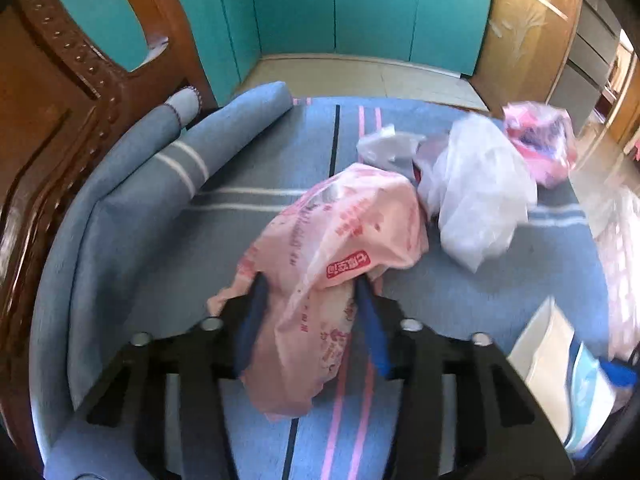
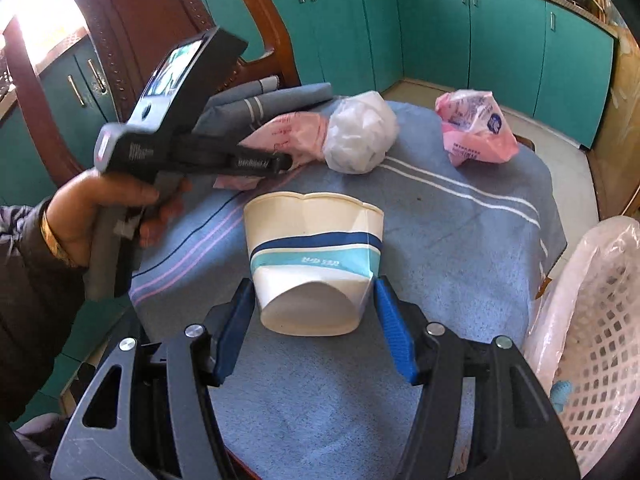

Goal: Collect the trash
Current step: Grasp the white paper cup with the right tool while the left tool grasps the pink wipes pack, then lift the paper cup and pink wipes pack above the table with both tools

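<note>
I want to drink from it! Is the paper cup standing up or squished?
Squished and tipped over. The paper cup lies on its side on the blue cloth, its bottom end pinched flat in the right gripper.

I see matt woven cloth (image 2: 440, 248), crinkly thin plastic bag (image 1: 340, 240), smooth paper cup (image 2: 316, 256), glossy wood chair (image 1: 52, 120).

A kitchen corner with teal cabinets and dark carved wood

Glossy teal cabinet doors (image 2: 504, 40) with metal bar handles line the far walls above a pale tiled floor (image 1: 360, 76). A carved reddish-brown wooden chair back (image 1: 80, 64) rises at left beside the table's blue striped cloth (image 2: 440, 240). Bright daylight flares at the upper left of the right wrist view.
</note>
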Motion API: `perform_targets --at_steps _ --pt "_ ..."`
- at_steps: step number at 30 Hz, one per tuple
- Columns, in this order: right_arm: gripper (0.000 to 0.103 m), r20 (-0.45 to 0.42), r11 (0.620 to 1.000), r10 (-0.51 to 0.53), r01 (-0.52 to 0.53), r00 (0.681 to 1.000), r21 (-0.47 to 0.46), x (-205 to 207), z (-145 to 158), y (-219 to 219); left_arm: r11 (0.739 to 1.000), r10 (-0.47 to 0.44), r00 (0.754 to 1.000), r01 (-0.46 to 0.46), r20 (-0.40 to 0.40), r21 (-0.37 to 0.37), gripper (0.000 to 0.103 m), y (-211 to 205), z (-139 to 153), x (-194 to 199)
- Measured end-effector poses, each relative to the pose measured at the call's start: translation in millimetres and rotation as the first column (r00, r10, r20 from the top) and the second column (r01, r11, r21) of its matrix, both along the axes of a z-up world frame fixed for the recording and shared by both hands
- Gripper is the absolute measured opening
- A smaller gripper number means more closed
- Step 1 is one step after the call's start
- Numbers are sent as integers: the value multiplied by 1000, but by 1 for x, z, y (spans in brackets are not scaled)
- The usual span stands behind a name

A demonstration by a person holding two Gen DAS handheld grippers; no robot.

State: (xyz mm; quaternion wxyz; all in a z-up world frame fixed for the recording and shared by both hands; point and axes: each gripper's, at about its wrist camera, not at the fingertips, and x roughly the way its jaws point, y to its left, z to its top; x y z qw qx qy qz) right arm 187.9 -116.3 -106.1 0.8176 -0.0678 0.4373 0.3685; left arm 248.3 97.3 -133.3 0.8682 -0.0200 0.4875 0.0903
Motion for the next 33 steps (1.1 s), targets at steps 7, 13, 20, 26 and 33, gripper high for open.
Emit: perform_targets --at_steps 7,13,20,26,33 --pt "61 38 1000 11 -12 999 29 -6 11 4 998 58 993 -57 107 -21 26 -4 30 -60" --pt "61 86 999 -16 18 996 -26 -7 12 7 992 118 973 -126 198 27 26 -21 55 -110" --pt "61 143 987 -102 118 984 -107 -2 6 5 990 78 973 -101 219 95 26 -40 66 -140" --pt "61 153 982 -129 147 980 -117 -1 2 2 981 101 958 -141 269 132 26 -40 89 -162" --pt "61 157 983 -132 149 979 -108 -6 5 0 975 108 949 -159 296 153 26 -45 101 -174"
